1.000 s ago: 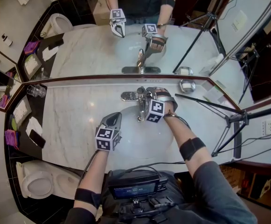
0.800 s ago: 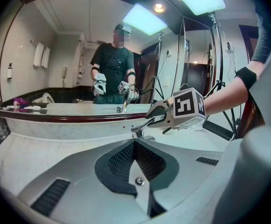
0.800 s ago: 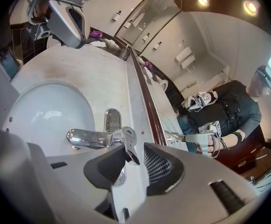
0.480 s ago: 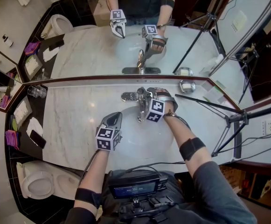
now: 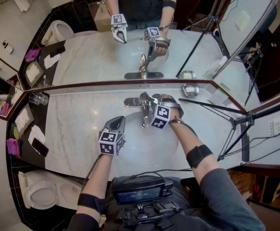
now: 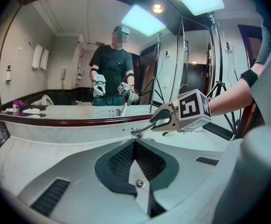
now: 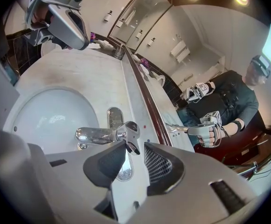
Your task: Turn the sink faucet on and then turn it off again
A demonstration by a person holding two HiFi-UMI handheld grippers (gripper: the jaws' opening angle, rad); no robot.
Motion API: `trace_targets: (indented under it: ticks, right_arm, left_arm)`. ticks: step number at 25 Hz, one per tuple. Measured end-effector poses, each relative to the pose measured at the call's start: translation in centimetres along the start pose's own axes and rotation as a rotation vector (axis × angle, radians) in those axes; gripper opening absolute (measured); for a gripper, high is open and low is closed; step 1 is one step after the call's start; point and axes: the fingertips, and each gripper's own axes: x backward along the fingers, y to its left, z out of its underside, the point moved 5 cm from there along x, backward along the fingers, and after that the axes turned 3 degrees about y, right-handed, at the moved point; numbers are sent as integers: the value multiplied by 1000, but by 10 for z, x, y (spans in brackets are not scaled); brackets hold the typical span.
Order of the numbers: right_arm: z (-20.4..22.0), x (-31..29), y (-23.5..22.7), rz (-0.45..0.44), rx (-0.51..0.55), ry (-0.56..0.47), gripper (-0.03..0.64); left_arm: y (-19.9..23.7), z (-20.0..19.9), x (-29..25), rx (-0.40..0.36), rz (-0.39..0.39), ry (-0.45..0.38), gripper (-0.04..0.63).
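The chrome faucet point(image 5: 143, 108) stands at the back of the white sink point(image 5: 130, 143). My right gripper point(image 5: 150, 101) reaches it from the right. In the right gripper view the faucet's handle lever point(image 7: 131, 146) lies between the jaws of the right gripper point(image 7: 133, 157). The jaws have just been opening, and a gap shows beside the lever on the right pad's side. My left gripper point(image 5: 118, 121) hovers shut and empty over the basin's left side. In the left gripper view the left gripper point(image 6: 135, 146) points at the faucet point(image 6: 142, 131).
A mirror runs along the back of the marble counter point(image 5: 77, 124). A soap dish point(image 5: 191, 89) sits right of the faucet and a glass point(image 5: 38, 98) at the far left. A tripod point(image 5: 231, 124) stands at the right. A toilet point(image 5: 38, 191) is below the counter's left end.
The right gripper has rolled slightly at the faucet handle and stays in place. The left gripper has not moved. The head view has shifted a little.
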Motion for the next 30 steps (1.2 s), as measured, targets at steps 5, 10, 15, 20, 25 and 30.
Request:
trace_targets:
  ticks: [5,10,15,20,25,30]
  right_arm:
    - [8,15,-1,15,-48,-17,153]
    - [10,36,-5,19,-182,-72,98]
    - [23,57,-9,43,-363,-123,28]
    - [44,81,-7,24,-673,-206,20]
    - [72,94,6,9,-908,-271,20]
    - [91,107,23,-22,-1107,-340,20]
  left_arm:
    - [2,-3,0,0,-1,-4,0]
    - [0,-8,-1,-5,5,-12,0]
    - [-2,-12,-1,-7,12,-19,0]
    - [-6,-15,1,-6,21,-27,0]
    - [-9,-17,2,-3,21,-40,0]
    - [-10,-18,6,21,29,-53,0]
